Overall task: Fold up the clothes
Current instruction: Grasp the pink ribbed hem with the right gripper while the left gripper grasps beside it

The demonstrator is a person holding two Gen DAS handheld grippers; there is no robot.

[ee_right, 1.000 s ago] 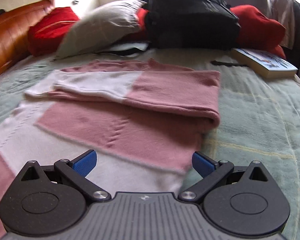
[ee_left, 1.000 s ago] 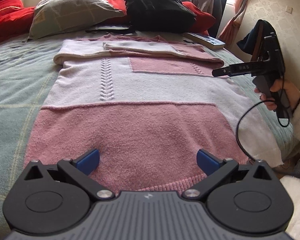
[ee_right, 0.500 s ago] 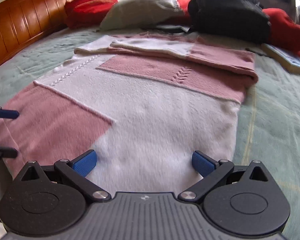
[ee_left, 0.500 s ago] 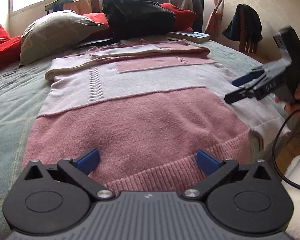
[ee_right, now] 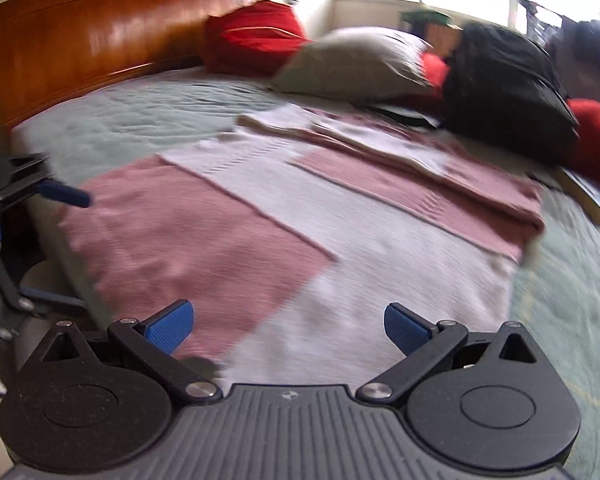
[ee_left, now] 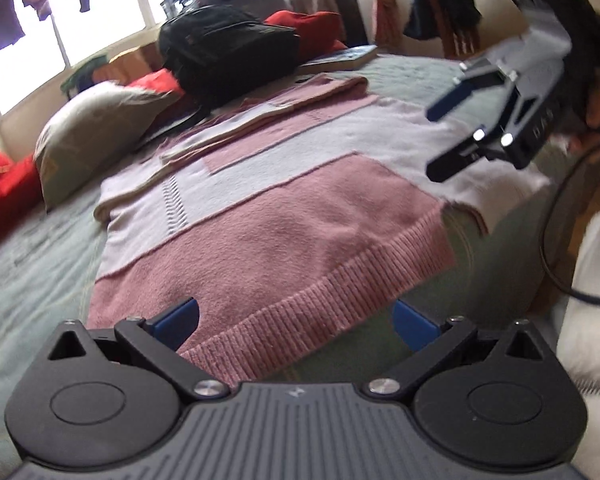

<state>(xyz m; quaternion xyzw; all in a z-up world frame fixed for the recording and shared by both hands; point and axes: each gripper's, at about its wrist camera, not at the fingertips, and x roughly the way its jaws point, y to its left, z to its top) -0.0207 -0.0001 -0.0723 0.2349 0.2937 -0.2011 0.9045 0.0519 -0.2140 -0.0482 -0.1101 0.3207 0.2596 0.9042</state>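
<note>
A green-quilted bed [ee_right: 148, 116] fills both views, blurred. On it 1 pink-and-white sweater [ee_left: 284, 216] lies flat, its hem overhanging the near edge, sleeves folded across. 2 grippers: the left gripper [ee_left: 296, 320] and right gripper [ee_right: 288, 326] hover spread wide, empty. 1 backpack [ee_left: 224, 52] partly hides red cushions.

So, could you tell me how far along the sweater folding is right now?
Done: the sweater lies flat on the bed, its far end already folded over in a layered band. In hand: nothing; the left gripper and right gripper are both open near the ribbed hem. Left: grasping the hem and folding the body.
</note>
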